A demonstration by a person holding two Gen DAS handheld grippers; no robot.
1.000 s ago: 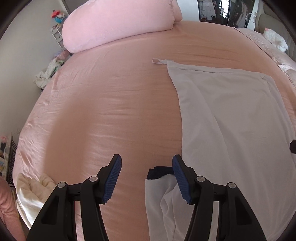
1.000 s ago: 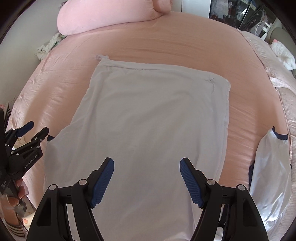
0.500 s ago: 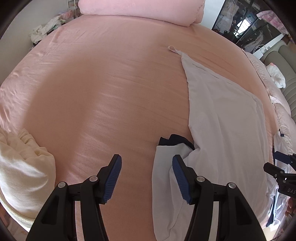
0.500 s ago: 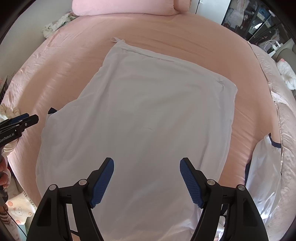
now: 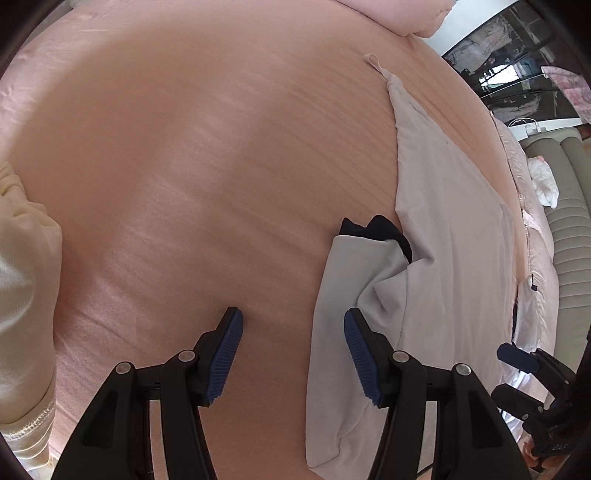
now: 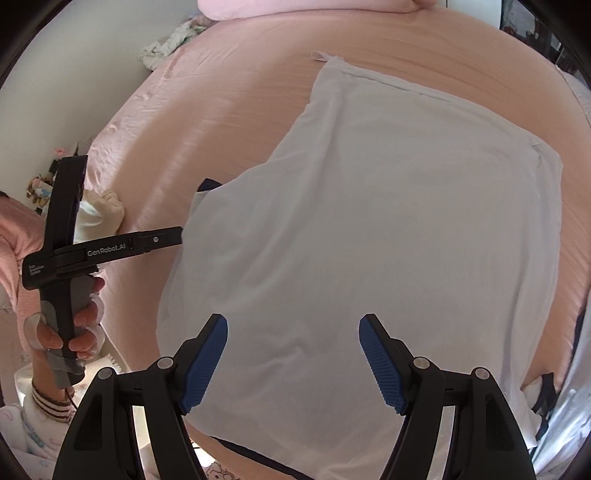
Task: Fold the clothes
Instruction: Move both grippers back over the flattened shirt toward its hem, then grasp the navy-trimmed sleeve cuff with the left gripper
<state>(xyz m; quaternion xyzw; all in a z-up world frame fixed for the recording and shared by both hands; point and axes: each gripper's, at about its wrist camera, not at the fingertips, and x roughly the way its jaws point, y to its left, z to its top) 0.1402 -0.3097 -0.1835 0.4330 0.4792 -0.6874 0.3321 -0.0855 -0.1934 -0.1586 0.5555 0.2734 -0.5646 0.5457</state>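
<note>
Soft daylight fills both views, bright and even. On the pink bedsheet (image 5: 207, 155) pale sheen streaks run across the weave, strongest left of centre in the left wrist view. The white shirt (image 6: 388, 229) reads slightly bluish, with gentle grey shadows in its creases. The black arms of the left tool (image 5: 291, 354) and right tool (image 6: 291, 360) are sharp and cast only faint shadows. Fisheye distortion bulges the bed into a dome, and dark vignette corners frame each picture. The bright window (image 5: 509, 70) at upper right is mildly blown out.

Pink bed (image 6: 424, 44) with white T-shirt (image 6: 369, 240), pink pillow (image 6: 306, 7), cream garment (image 5: 22, 277).
</note>
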